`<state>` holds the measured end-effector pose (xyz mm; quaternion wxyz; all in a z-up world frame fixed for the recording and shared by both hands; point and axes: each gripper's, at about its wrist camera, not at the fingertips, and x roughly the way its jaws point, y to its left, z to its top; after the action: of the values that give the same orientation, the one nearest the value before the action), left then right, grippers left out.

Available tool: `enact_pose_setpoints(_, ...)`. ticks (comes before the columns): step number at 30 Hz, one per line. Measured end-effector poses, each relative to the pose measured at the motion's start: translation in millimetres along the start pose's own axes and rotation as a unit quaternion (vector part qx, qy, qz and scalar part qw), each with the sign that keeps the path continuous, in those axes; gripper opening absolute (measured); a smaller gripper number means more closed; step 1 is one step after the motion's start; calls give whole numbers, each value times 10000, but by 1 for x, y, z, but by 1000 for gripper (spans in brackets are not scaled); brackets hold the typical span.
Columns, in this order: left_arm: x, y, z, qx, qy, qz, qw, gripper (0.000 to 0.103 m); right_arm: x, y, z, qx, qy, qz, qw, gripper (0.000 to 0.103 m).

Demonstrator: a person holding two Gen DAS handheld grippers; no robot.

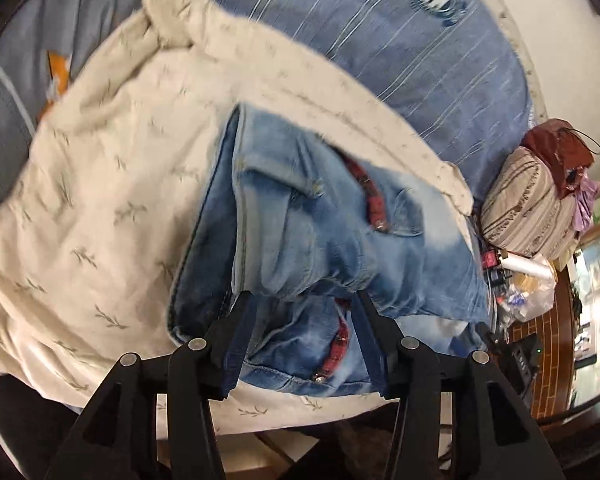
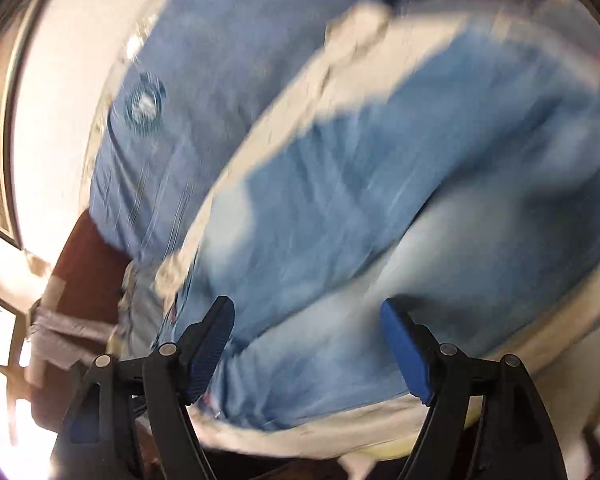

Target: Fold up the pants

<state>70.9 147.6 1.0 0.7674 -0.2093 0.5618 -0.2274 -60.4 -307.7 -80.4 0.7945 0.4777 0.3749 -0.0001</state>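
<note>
Lying bunched and folded on the cream blanket [image 1: 100, 200]: faded blue jeans [image 1: 320, 232], red trim showing. Hanging over them, gaping, gripping nothing: left claw [image 1: 302, 300], right claw [image 2: 306, 308].

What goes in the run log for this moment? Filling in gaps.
jeans: folded on cream blanket | left hand-held gripper: open | right hand-held gripper: open

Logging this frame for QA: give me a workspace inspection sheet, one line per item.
Surface: cream leaf-print blanket over a blue striped bedspread.
Job's things: jeans lying folded on the blanket, red-trimmed pockets up.
Clutter: striped pillow, plastic bags past the bed edge.
Grippers: left gripper open over the jeans' near edge; right gripper open, view blurred.
Cables: dark cord, lower right.
Surroundings: white wall; brick-pattern surface.
</note>
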Motion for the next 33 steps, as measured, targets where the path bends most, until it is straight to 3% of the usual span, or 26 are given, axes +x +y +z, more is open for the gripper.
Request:
enact_pose_setpoints(3, 15, 8, 9, -183, 93, 107, 9997, 49, 29, 0, -4, 174, 246, 249, 9992, 79)
enact_pose_setpoints(8, 35, 19, 31, -675, 399, 61, 9969, 49, 39, 7, -6, 425, 136, 562, 9974, 82)
enact_pose_setpoints(13, 33, 25, 38, -738, 303, 12, 9968, 49, 26, 45, -15, -121, 166, 730, 9971, 82)
enact_pose_setpoints(17, 52, 25, 46, -798, 400, 159, 9959, 49, 62, 41, -19, 101, 694, 389, 9968, 83)
enact_pose_setpoints(19, 59, 23, 51, -787, 399, 208, 9959, 49, 71, 36, -14, 306, 542, 466, 9970, 82)
enact_pose_setpoints(20, 63, 20, 53, -775, 395, 227, 9960, 46, 74, 35, -10, 358, 422, 541, 9970, 79)
enact_pose_setpoints(22, 67, 16, 56, -703, 397, 267, 9964, 28, 84, 36, -3, 355, 277, 516, 9977, 47)
enact_pose_setpoints(23, 65, 12, 57, -653, 390, 259, 9968, 27, 88, 36, -2, 358, 270, 489, 9978, 2)
enact_pose_setpoints(27, 31, -1, 49, -290, 11, 141, 9995, 24, 72, 49, -3, 212, 108, 925, 9954, 4)
enact_pose_setpoints(31, 1, 5, 20, -18, 26, 21, 10000, 24, 30, 67, -23, -281, 162, 1151, 9928, 4)
enact_pose_setpoints(33, 3, 15, 1, 76, 168, 244, 9995, 24, 18, 62, -39, -339, 365, 1104, 9926, 4)
